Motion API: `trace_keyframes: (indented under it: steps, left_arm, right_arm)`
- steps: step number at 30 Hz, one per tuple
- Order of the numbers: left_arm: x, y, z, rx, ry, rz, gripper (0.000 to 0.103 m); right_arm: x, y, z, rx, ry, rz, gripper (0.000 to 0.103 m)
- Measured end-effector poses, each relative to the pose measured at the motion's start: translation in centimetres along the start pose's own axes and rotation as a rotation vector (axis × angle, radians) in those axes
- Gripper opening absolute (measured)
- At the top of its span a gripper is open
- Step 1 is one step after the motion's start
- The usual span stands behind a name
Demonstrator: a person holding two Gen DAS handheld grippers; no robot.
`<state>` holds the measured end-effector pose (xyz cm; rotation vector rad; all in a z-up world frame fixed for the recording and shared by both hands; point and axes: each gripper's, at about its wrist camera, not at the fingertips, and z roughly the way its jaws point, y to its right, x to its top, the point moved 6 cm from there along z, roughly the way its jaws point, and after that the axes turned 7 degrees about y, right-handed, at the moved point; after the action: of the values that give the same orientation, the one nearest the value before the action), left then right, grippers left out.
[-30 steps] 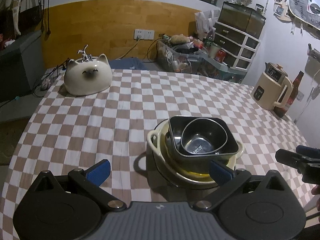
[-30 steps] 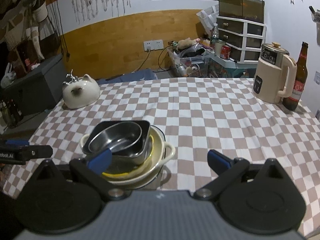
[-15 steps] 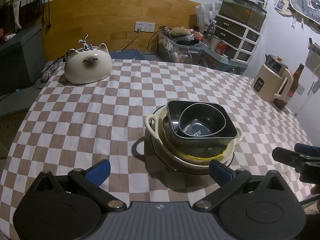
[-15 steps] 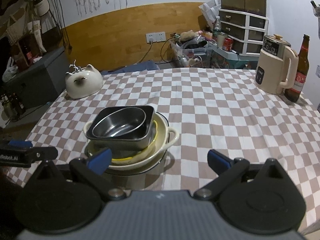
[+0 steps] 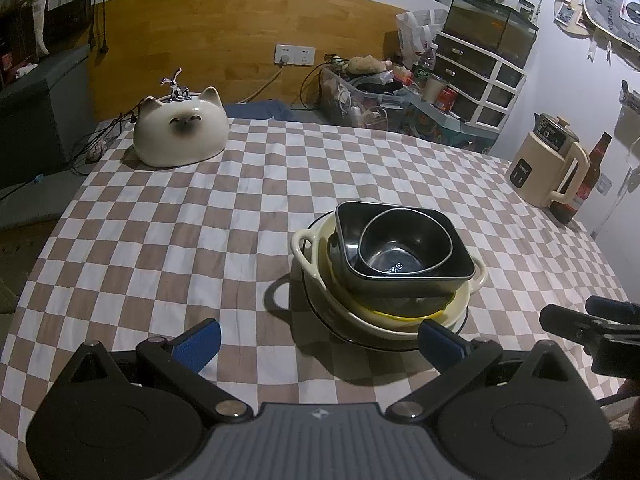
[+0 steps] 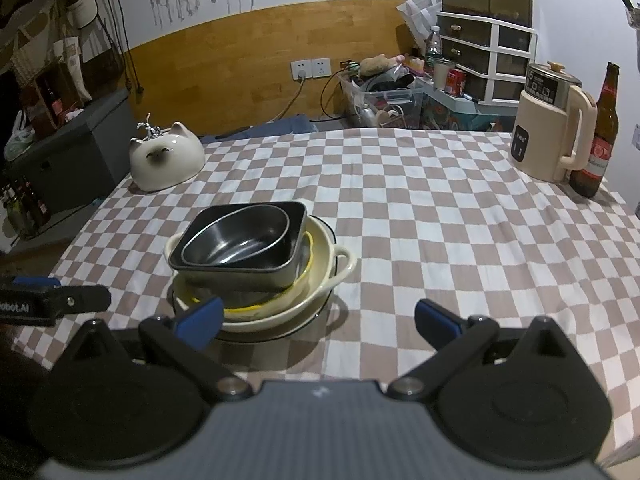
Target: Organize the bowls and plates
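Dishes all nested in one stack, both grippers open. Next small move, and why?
Probably ease the left gripper forward toward the round metal bowl: it sits topmost, inside the black square dish, and neither the left nor the right gripper holds anything.

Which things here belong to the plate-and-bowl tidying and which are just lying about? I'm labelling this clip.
Part of the job:
- round metal bowl
- black square dish it sits in
- cream two-handled bowl
- yellow-rimmed dish, mostly hidden
- black-rimmed plate under the stack

Just lying about:
- cat-shaped ceramic piece
- cream kettle
- beer bottle
- checked tablecloth
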<state>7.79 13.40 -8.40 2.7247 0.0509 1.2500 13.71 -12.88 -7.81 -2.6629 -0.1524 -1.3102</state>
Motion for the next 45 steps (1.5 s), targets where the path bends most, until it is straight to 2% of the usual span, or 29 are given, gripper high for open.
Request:
trace_keyframes:
  steps: [45]
  left_arm:
    - [-0.31, 0.20, -0.27, -0.002, 0.002, -0.006, 0.103]
  right_arm:
    - [-0.04, -0.07, 0.07, 0.016, -0.002, -0.012, 0.102]
